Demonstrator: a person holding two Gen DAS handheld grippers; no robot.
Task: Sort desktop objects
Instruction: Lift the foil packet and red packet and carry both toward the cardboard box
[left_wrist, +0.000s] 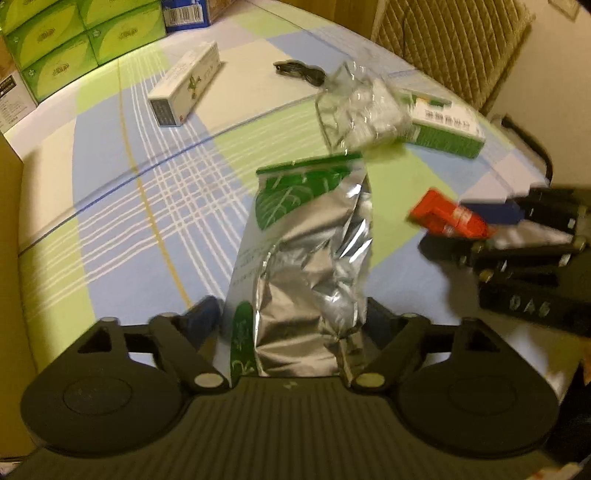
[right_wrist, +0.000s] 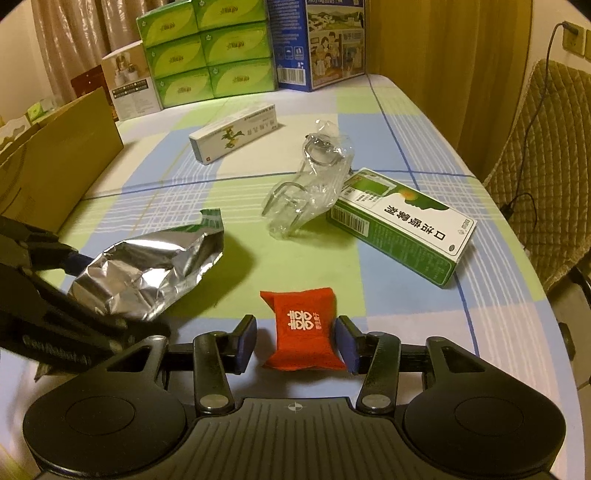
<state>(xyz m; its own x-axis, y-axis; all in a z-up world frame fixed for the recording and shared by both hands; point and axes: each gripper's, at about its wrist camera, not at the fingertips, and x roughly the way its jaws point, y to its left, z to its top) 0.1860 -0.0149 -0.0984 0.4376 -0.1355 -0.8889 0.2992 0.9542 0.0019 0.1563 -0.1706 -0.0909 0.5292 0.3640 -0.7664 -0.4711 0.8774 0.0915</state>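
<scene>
**Foil bag in the left, red packet in the right**

Labels first: the red packet (right_wrist: 303, 334) is showing a white double-happiness character, and the green-and-white box (right_wrist: 402, 225) at 1 o'clock is reading 口洁喷雾剂. The long white box (right_wrist: 233, 133) toward 11 o'clock has print too small to make out.

The left gripper (left_wrist: 293, 317) is holding the crumpled silver foil bag (left_wrist: 306, 266) with its jaws closed in on the lower end, the green-printed top sticking out at 12 o'clock above the checked worktop (left_wrist: 129, 192). The right gripper (right_wrist: 295, 338) is sitting with the packet between its jaws; they're part open, pads just beside it, and I can't tell if they're touching.
</scene>
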